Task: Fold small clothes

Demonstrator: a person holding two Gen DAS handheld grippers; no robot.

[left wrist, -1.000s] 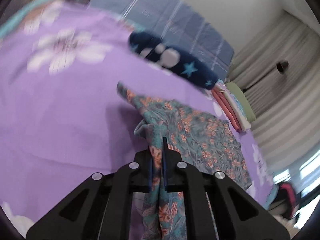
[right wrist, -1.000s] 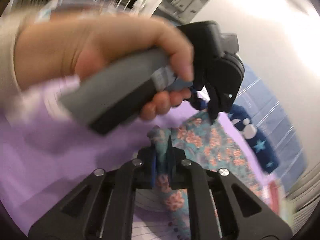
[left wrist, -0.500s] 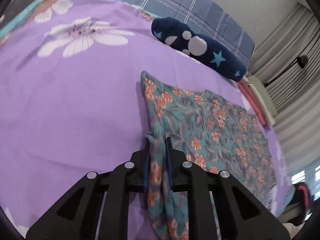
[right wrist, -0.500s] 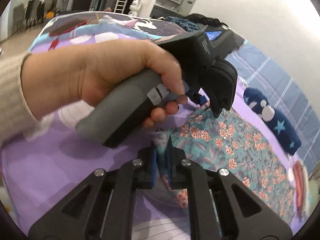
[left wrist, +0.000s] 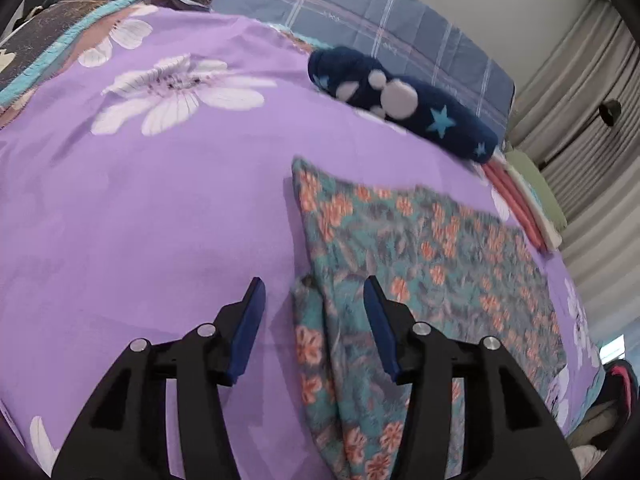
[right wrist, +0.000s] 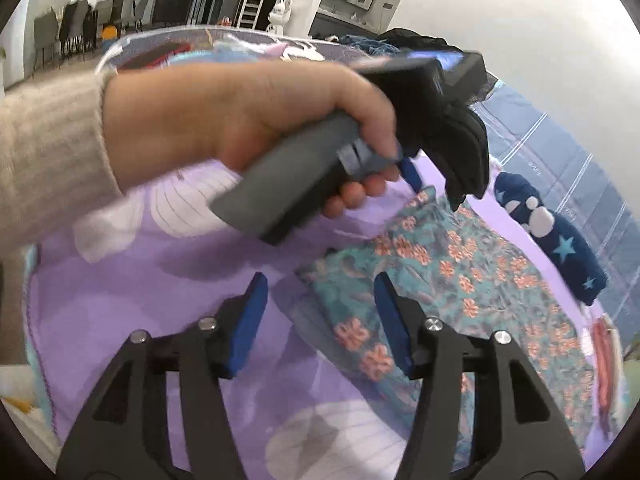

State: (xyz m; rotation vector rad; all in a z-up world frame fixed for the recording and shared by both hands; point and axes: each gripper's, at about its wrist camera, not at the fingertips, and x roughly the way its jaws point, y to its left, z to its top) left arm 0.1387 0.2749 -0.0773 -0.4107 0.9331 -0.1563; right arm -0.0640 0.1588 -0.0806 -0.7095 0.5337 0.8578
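left tool: jaws spread, empty | right tool: jaws spread, empty | teal orange-flowered cloth garment: flat on purple floral bedsheet, 3 o'clock of left tool

Teal garment with orange flowers, spread flat on purple bedsheet, near edge rumpled

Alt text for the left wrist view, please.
The left gripper is open just above a teal floral garment spread flat on a purple flowered bedsheet. Behind lie a navy star-patterned plush, a plaid pillow and folded clothes.
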